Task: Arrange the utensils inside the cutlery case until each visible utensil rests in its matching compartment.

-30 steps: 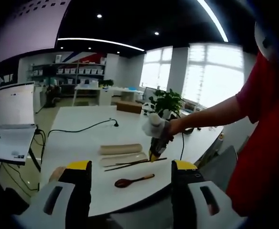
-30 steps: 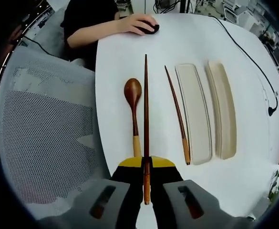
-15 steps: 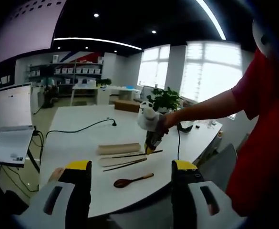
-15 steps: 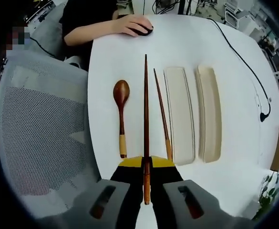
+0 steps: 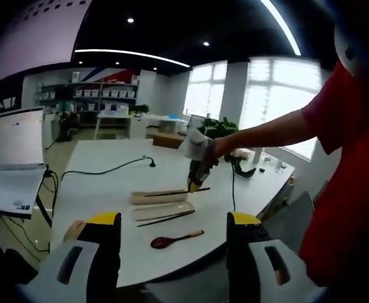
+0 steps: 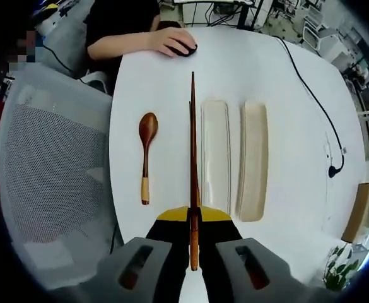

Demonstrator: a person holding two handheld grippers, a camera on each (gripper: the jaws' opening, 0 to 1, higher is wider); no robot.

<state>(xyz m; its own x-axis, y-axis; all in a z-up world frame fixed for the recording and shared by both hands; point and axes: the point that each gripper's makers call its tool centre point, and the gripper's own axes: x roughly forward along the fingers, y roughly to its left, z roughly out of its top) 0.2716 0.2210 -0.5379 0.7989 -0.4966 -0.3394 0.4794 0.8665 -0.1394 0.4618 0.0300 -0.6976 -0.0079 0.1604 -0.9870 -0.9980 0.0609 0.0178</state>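
Note:
My right gripper (image 6: 193,214) is shut on a dark wooden chopstick (image 6: 192,145), held above the white table (image 6: 298,126). The second chopstick (image 6: 189,113) lies almost hidden under it, a sliver showing. A wooden spoon (image 6: 145,154) lies to its left. To the right lie the two beige halves of the cutlery case, the tray (image 6: 215,154) and the lid (image 6: 252,161), both bare. In the left gripper view the right gripper (image 5: 195,170) holds the chopstick (image 5: 168,193) over the case halves (image 5: 162,205); the spoon (image 5: 176,239) lies nearer. My left gripper (image 5: 175,221) hangs open, off the table.
A person's hand rests on a mouse (image 6: 181,45) at the table's far end. A black cable (image 6: 310,88) runs along the right side to a plug (image 6: 331,170). A mesh chair (image 6: 52,170) stands left of the table. A laptop (image 5: 17,151) and a plant (image 5: 219,129) stand around.
My right gripper has risen and carried the chopstick sideways, from beside the spoon to above the second chopstick near the case. The left gripper has stayed put.

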